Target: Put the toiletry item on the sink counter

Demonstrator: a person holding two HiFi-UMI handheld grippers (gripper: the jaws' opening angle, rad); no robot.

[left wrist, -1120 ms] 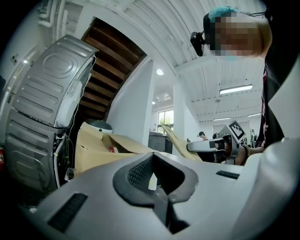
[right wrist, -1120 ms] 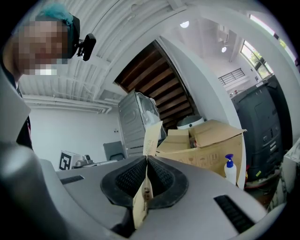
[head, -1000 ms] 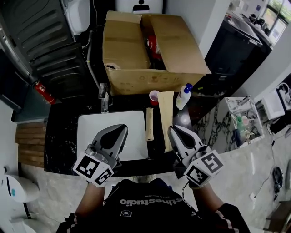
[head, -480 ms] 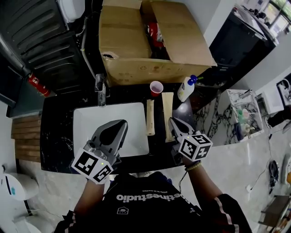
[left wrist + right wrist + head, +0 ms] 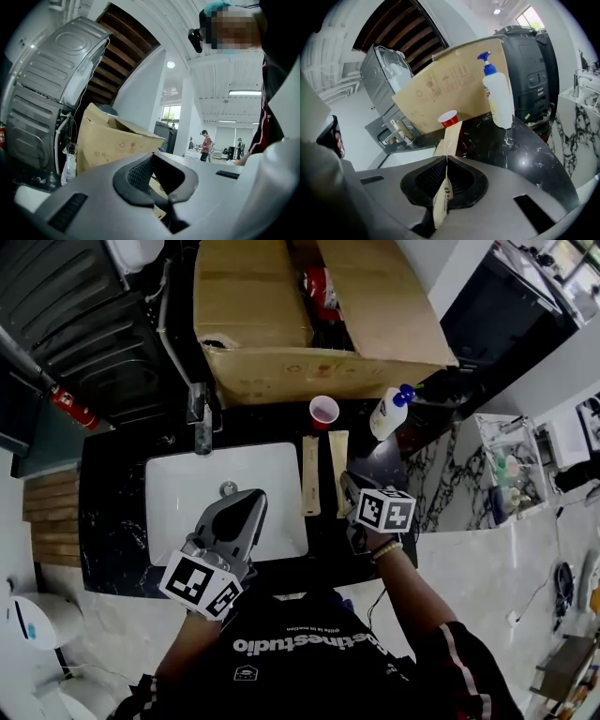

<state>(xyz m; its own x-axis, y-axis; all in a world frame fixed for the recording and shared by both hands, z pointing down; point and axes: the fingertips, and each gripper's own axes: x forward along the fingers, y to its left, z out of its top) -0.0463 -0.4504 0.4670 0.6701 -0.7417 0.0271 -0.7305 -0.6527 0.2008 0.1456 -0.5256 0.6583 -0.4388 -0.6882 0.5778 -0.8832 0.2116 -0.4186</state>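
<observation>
A long flat beige toiletry box (image 5: 339,470) lies lengthwise over the black sink counter (image 5: 117,512), right of the white basin (image 5: 187,493). My right gripper (image 5: 349,487) is shut on its near end. In the right gripper view the box (image 5: 450,140) runs out from between the jaws of the right gripper (image 5: 446,161) toward a red cup (image 5: 449,118). Whether its far end touches the counter is unclear. My left gripper (image 5: 251,499) hovers over the basin's near right corner, and in its own view the left gripper (image 5: 154,157) is shut on nothing.
A second beige box (image 5: 310,474) lies on the counter beside the held one. Behind stand a red cup (image 5: 323,412), a white pump bottle (image 5: 389,413) with a blue top, a faucet (image 5: 201,418) and a large open cardboard box (image 5: 300,324). A marble ledge (image 5: 469,502) sits to the right.
My right gripper has rolled so its marker cube faces up and has moved a little forward on the box's near end. The left gripper has hardly moved.
</observation>
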